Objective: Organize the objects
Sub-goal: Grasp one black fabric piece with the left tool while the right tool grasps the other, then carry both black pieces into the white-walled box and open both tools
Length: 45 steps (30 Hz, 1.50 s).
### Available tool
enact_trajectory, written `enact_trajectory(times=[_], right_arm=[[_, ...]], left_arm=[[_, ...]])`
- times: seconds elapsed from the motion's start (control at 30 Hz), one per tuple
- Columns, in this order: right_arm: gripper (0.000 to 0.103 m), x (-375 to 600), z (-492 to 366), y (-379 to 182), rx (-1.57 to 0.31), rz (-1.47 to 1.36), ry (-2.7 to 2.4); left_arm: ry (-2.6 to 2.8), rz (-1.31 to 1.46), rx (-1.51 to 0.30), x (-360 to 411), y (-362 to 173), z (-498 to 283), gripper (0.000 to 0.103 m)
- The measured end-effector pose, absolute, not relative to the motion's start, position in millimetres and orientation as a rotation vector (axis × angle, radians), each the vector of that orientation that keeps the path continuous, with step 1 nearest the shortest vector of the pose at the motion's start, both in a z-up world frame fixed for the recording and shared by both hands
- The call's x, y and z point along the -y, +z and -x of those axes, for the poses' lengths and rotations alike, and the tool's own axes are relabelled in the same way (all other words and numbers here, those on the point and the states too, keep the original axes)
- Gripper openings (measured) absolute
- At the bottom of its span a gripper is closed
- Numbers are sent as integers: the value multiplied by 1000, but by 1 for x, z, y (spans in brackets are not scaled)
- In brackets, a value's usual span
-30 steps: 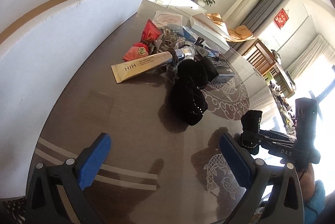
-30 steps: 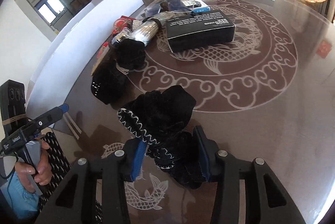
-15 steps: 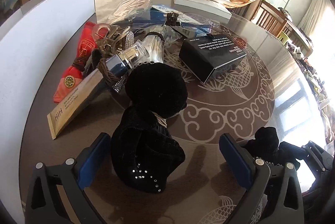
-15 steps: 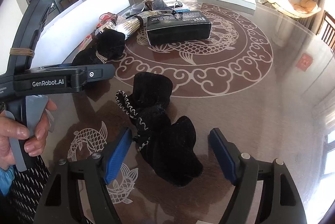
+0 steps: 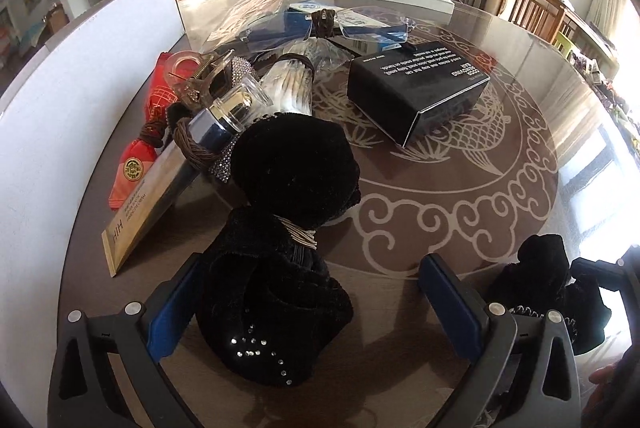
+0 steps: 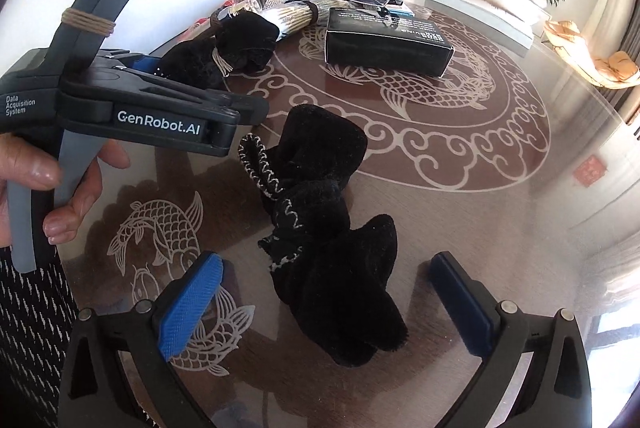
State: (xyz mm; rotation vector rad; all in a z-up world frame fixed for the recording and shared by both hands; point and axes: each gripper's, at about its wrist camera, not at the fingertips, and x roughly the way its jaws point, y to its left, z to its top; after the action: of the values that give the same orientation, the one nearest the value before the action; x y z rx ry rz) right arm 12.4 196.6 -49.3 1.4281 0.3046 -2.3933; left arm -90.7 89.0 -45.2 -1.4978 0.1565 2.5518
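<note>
A black velvet bow with rhinestones lies on the table between the open jaws of my left gripper, close to its left pad. It also shows in the right wrist view. A second black velvet piece with white stitching lies flat on the table between the open jaws of my right gripper, untouched. It also shows at the right in the left wrist view. The left gripper's body fills the left of the right wrist view.
A pile sits beyond the bow: a gold tube box, a red packet, a clear bottle, a bundle of sticks, a black box. A white board stands on the left. A glass tabletop lies over a fish pattern.
My left gripper has moved forward over the rhinestone bow, which now lies between its jaws. My right gripper has let go of the stitched piece, opened wide and drawn back a little.
</note>
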Motion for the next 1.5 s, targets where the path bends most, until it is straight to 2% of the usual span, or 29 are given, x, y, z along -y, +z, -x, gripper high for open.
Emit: enact_trajectory(times=[0.1,0.13,0.17,0.2,0.23,0.27,0.3,0.33,0.37,0.4,0.57,0.8,1.07,1.3,1.5], right_arm=[[103,-191,1,-48,-342,-1547,-2316],[103,-188,7,-47,-356,-1593,-2285],[103,-184,12,-46,-383,-1611,-2276],[103,-178,14,-43,-423,-1584,-2283],[103,-172,14,-39,-461,-1530,-2290],[102,-166,15,-37,-479,-1488,-2282],[87,-162,15,-38,-470,-1478,-2254],[65,-161,16,-36,-405,-1477,-2226],[54,-161,17,-33,-409,-1496,-2251],[29,-161,17,-29,-399,-1505,-2251],[30,-167,3,-16,-313,-1514,-2272],[30,-167,-9,17,-178,-1430,-2327],[30,-129,1,54,-95,-1307,-2308],[30,-47,24,93,-34,-1144,-2224],[30,60,65,114,52,-1024,-2121]], left_arm=[[2518,1521,-177,-88,-44,91,103],[2523,1504,-184,-87,-43,88,97],[2537,1464,-186,-85,-40,84,87],[2549,1421,-192,-86,-38,81,64],[2552,1397,-200,-84,-35,77,53],[2546,1384,-208,-83,-33,72,32],[2546,1377,-223,-81,-32,67,31],[2550,1364,-230,-78,-32,62,30],[2555,1351,-228,-73,-32,55,29],[2562,1343,-211,-66,-32,49,29],[2584,1316,-32,-28,-23,26,28],[2630,1180,191,18,24,5,29],[2704,1097,468,118,70,-18,29],[2829,1127,539,207,88,-8,28],[2905,1252,499,256,84,15,29]])
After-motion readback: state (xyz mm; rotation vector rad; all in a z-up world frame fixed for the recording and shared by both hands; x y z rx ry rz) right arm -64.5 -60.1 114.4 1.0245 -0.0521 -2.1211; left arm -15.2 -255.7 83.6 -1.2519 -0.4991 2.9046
